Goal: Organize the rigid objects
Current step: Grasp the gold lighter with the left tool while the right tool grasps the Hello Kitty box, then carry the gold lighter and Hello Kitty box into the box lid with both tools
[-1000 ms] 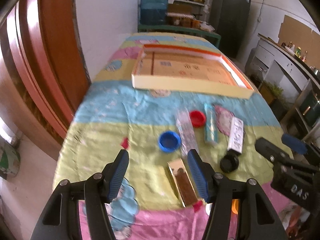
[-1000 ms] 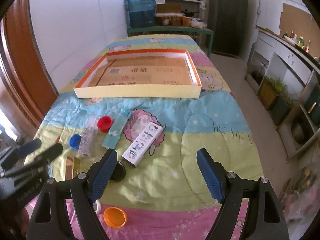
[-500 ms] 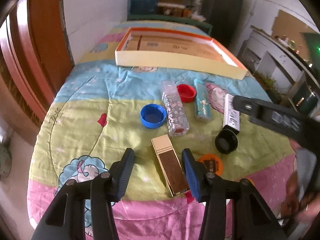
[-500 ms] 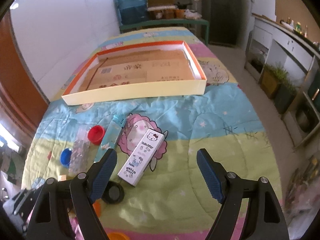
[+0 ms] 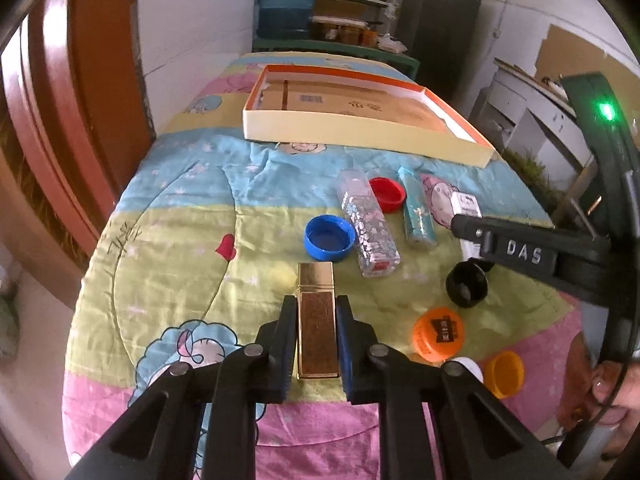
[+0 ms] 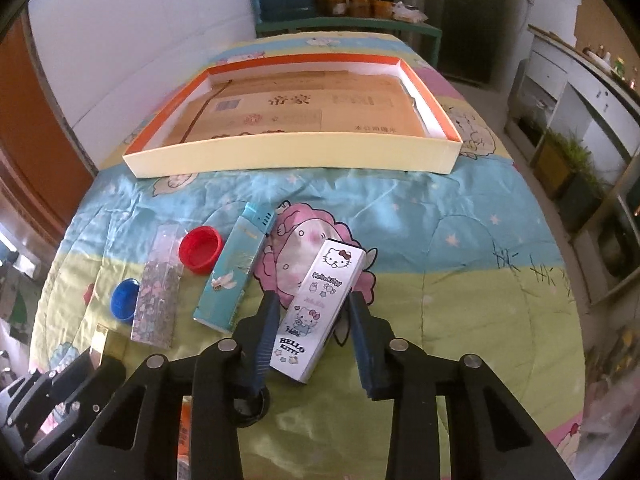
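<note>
Left tool (image 5: 317, 336) has its fingers pressed onto both long sides of the gold box (image 5: 316, 316), gripping the near half; box lies flat on the quilt-covered bench (image 5: 180, 240), far end sticking out ahead of the tips. Right tool (image 6: 314, 336) is partly open, fingers straddling the Hello Kitty box (image 6: 318, 308); the left finger looks close to or touching its edge, the right one shows a gap, so no hold yet. That box sits skewed between the fingers, far end angled right. Tray (image 6: 288, 156) is well ahead of both tools, nothing visible in it besides cardboard lining. Ahead-right of left tool: blue cap (image 5: 329, 238), glitter box (image 5: 368, 228), red cap (image 5: 387, 194), teal box (image 5: 416, 214); right of it, black cap (image 5: 466, 283), orange cap (image 5: 438, 333). Judgement: the step is a double pick, likely headed for the tray. To do it well: left should lift straight up, keeping the box level, since the grip sits behind centre and the front may droop. Right should rotate a bit to match the box's long axis, then close on the mid-length, not the near corner. Glossy cardboard could slip or crush, so squeeze firm but not hard. Watch the black cap under the right tool's left finger.
</note>
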Motion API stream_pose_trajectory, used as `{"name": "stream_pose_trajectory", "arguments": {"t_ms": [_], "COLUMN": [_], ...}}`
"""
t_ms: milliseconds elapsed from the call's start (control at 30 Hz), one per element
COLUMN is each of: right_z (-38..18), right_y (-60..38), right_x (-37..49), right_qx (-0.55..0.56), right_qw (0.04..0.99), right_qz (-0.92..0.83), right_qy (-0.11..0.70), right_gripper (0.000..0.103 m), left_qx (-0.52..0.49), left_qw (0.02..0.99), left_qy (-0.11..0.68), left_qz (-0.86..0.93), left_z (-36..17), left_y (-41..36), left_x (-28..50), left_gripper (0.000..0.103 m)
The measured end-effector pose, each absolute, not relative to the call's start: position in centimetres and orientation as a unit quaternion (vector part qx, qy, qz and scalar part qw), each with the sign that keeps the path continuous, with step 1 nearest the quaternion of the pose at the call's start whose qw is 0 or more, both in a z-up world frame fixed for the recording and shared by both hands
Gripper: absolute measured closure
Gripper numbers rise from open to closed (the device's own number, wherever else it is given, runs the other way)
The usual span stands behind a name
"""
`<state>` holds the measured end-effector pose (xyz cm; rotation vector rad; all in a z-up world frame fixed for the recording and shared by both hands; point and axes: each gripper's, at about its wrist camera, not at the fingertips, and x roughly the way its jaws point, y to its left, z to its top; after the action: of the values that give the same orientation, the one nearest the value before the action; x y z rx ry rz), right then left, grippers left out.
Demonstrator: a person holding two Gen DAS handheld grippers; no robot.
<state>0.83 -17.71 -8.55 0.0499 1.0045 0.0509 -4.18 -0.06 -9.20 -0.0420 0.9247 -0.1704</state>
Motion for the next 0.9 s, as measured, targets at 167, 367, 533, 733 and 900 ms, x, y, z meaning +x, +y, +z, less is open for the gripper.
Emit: {"name": "stream_pose_trajectory", "arguments": {"t_ms": [167, 367, 533, 733, 900], "right_z": [-8.0, -7.1, -6.1, -4.9, -3.7], "right_y": [-18.8, -20.1, -20.3, -20.1, -20.1], "right_x": [0.5, 0.3, 0.3, 0.5, 0.8], "right_qx": [0.033, 0.057, 0.063, 0.06, 0.053], "right_qw": [0.879, 0.882, 0.886, 0.892, 0.897], "right_qz": [0.026, 0.038, 0.048, 0.06, 0.068], "right_qy": [0.475, 0.466, 0.456, 0.445, 0.434], "right_gripper": [0.074, 0.074, 0.074, 0.074, 0.074], "left_qx": [-0.026, -0.032, -0.038, -0.037, -0.03], "left_qw": [0.895, 0.897, 0.911, 0.917, 0.921], "left_qy": [0.436, 0.43, 0.401, 0.387, 0.378], "left_qz": [-0.089, -0.099, -0.092, -0.085, -0.091], "left_z": [-8.6, -7.7, -5.9, -3.9, -2.9], "left_y": [0.3, 0.5, 1.5, 2.5, 2.3], "left_x": [-3.8, -3.4, -3.6, -2.3, -1.0], "left_gripper": [0.085, 0.085, 0.085, 0.085, 0.085]}}
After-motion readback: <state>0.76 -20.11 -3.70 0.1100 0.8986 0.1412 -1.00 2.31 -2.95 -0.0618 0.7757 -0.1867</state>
